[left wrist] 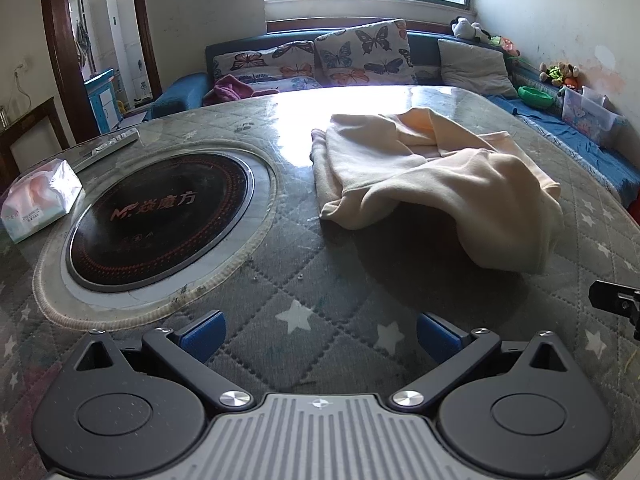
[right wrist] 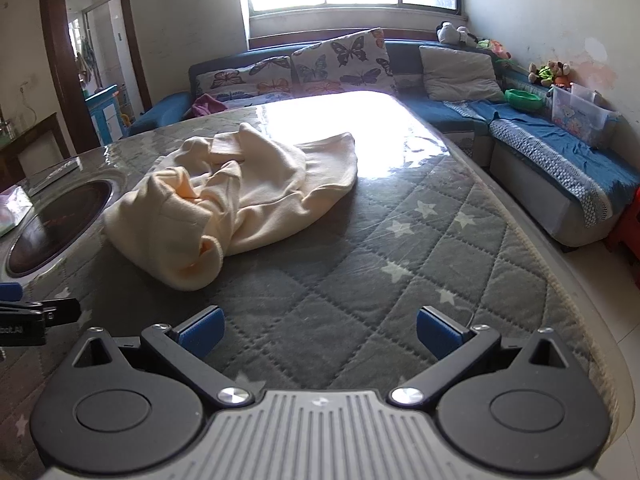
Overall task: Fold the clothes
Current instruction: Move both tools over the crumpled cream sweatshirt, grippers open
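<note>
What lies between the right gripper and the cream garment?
Only bare quilted star-print table cover separates the right gripper from the cream garment, shown in the right wrist view.

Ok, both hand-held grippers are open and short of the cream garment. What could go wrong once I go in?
1. The cream garment lies bunched with layers overlapping, so a pinch may catch several layers and fold it crooked.
2. It sits close to the round cooktop; dragging could pull cloth onto it.
3. The glossy table cover may let the garment slide rather than flatten.
</note>
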Demonstrator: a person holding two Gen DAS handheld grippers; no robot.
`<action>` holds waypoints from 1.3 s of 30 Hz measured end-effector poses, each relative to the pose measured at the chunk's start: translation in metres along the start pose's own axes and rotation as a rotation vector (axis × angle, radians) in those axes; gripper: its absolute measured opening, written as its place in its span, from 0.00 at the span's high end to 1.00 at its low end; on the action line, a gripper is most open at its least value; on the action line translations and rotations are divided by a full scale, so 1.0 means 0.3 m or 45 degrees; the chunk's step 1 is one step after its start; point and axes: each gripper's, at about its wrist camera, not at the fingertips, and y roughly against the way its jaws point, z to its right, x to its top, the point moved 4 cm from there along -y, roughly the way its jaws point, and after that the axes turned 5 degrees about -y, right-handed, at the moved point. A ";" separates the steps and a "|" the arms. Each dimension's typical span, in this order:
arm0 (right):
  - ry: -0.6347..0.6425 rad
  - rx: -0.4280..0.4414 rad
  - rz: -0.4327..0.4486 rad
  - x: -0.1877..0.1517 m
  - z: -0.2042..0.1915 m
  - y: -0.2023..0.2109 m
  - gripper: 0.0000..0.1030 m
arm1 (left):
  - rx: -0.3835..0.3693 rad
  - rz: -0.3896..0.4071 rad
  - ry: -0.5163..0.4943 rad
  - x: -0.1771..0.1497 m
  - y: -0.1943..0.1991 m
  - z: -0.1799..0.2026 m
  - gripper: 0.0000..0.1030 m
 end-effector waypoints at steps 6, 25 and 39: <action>0.046 0.020 -0.010 -0.019 -0.031 0.034 0.00 | 0.000 -0.003 -0.014 -0.002 0.026 0.020 0.00; 0.160 0.102 -0.049 -0.053 -0.142 0.089 0.00 | -0.032 -0.013 -0.029 0.015 0.085 0.068 0.00; 0.178 0.118 -0.051 -0.038 -0.158 0.091 0.00 | -0.065 -0.037 -0.031 0.032 0.082 0.083 0.00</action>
